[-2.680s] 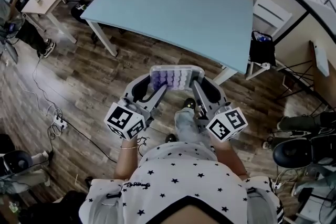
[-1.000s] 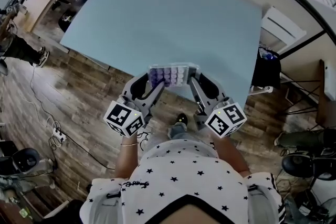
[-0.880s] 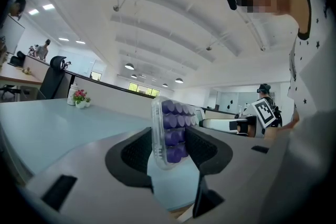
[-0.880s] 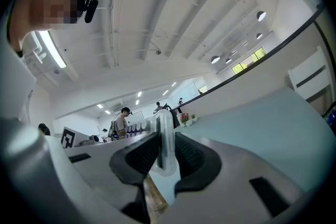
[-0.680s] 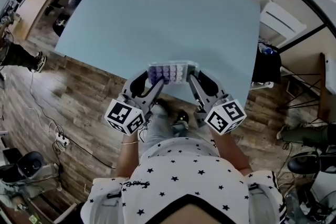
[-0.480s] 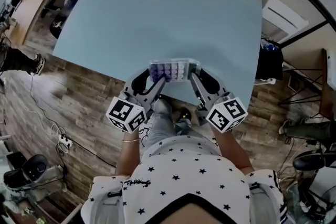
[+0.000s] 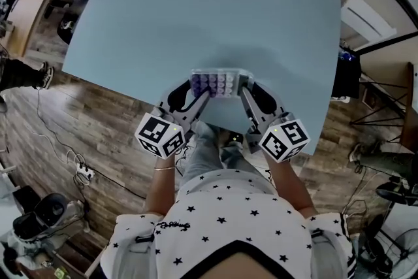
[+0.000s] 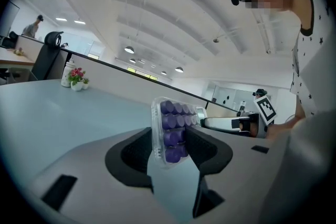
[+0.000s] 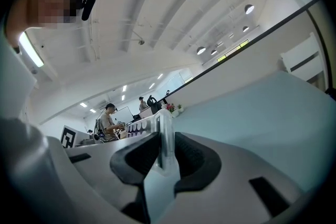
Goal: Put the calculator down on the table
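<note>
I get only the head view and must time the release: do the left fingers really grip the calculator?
Observer: Yes. In the left gripper view, the left gripper has its fingers pressed on both faces of the calculator, one of them on the purple keys.
Operator: And the right?
Observer: In the right gripper view, the right gripper pinches the clear end of the calculator, which shows edge-on between the pads.
</note>
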Tool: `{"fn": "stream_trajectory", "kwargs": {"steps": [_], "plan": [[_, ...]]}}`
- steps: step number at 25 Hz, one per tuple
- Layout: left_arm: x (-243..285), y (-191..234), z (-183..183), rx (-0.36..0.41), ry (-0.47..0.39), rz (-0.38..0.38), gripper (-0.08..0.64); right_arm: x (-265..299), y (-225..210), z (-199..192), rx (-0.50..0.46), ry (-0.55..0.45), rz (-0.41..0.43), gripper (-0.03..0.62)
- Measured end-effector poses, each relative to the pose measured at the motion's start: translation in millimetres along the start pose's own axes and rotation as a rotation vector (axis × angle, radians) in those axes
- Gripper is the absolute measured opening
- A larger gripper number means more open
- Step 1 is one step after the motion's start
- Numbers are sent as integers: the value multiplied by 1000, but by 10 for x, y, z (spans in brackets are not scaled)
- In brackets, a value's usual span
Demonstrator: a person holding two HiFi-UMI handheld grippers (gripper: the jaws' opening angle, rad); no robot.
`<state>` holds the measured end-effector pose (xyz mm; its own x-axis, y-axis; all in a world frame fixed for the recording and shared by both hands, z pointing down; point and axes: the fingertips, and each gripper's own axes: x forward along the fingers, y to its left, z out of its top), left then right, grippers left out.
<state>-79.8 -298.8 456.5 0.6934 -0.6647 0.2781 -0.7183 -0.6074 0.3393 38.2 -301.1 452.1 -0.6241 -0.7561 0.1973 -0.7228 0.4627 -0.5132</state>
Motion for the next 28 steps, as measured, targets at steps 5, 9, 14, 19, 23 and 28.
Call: {"fn": "stream_trajectory", "kwargs": {"steps": [5, 9, 14, 19, 23, 28], "plan": [[76, 219, -117, -28, 31, -2, 204, 195, -87, -131, 16, 38, -27, 89], [119, 378, -205, -47, 59, 0, 204, 335, -142, -239, 36, 66, -47, 89], [186, 516, -325, -60, 88, -4, 204, 443, -218, -361, 51, 93, -73, 89], [263, 624, -443, -74, 117, -13, 204, 519, -296, -464, 58, 114, -108, 91], [322, 712, -528, -78, 148, -15, 206, 582, -349, -539, 60, 134, -129, 92], [385, 792, -607, -82, 185, -19, 206, 640, -409, -611, 68, 156, -146, 92]]}}
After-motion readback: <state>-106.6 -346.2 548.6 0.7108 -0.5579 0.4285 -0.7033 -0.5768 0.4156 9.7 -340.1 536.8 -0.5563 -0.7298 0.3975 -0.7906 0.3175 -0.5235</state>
